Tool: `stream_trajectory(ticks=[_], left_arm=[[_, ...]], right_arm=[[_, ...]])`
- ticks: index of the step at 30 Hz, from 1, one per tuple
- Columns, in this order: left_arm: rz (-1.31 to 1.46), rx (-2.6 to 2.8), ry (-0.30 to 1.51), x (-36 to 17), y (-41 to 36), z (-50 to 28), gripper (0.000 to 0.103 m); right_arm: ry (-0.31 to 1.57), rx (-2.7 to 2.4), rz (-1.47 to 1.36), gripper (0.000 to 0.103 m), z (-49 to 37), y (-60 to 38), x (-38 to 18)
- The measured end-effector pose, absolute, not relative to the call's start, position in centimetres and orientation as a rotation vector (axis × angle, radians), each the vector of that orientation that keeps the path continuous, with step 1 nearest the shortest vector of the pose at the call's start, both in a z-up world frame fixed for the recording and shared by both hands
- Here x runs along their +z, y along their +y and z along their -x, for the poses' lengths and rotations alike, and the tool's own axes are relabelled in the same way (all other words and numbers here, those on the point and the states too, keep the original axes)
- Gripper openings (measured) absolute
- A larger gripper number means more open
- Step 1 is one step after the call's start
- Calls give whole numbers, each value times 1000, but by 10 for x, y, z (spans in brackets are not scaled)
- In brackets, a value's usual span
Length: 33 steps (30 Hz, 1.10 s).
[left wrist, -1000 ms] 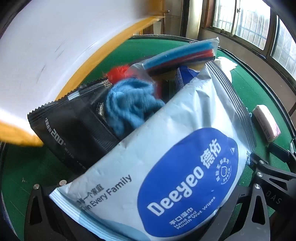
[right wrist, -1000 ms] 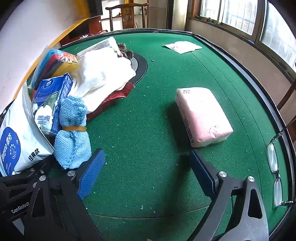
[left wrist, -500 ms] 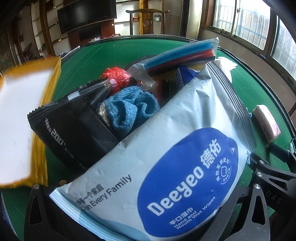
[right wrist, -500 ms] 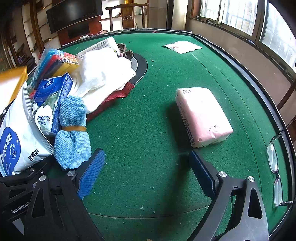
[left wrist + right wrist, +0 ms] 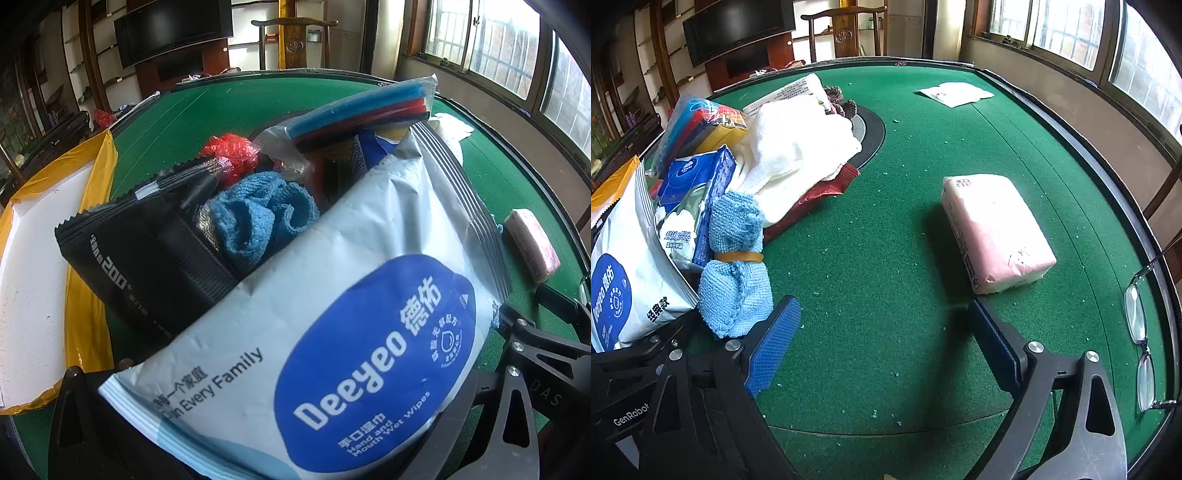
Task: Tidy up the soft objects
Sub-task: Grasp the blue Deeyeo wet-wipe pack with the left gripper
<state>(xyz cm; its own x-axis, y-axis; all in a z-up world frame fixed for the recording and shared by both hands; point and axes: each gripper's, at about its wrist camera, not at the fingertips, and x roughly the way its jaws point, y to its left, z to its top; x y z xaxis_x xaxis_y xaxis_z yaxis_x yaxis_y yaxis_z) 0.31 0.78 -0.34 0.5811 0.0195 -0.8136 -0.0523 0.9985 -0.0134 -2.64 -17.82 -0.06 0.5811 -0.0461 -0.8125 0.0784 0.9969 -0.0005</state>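
Note:
A large white and blue Deeyeo wet-wipes pack (image 5: 332,314) fills the left wrist view and lies between my left gripper's fingers, whose tips it hides. Behind it sit a black pack (image 5: 147,258), a blue cloth (image 5: 258,218), red wrap (image 5: 229,151) and a pack of coloured sponges (image 5: 362,110). My right gripper (image 5: 882,343) is open and empty over the green felt. A pink tissue pack (image 5: 993,229) lies just beyond its right finger. A rolled blue towel (image 5: 735,266) stands by its left finger, next to the wipes pack (image 5: 624,280).
A white box with yellow edges (image 5: 37,258) lies flat at the left. A white towel (image 5: 798,147), a blue tissue pack (image 5: 694,199) and a red packet (image 5: 820,192) form a pile. Glasses (image 5: 1141,332) lie at the right rim. White paper (image 5: 953,94) lies far back.
The white and yellow box swung away from in front of the left camera and now lies flat at the left. Both grippers and the wipes pack stayed still.

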Motion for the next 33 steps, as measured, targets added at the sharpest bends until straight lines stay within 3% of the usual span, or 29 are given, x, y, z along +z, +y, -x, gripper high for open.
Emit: stream_trajectory(ticks=[33], left_arm=[[42, -142, 1024, 3, 13, 21, 102]], right_arm=[[950, 37, 15, 93, 27, -182, 0]])
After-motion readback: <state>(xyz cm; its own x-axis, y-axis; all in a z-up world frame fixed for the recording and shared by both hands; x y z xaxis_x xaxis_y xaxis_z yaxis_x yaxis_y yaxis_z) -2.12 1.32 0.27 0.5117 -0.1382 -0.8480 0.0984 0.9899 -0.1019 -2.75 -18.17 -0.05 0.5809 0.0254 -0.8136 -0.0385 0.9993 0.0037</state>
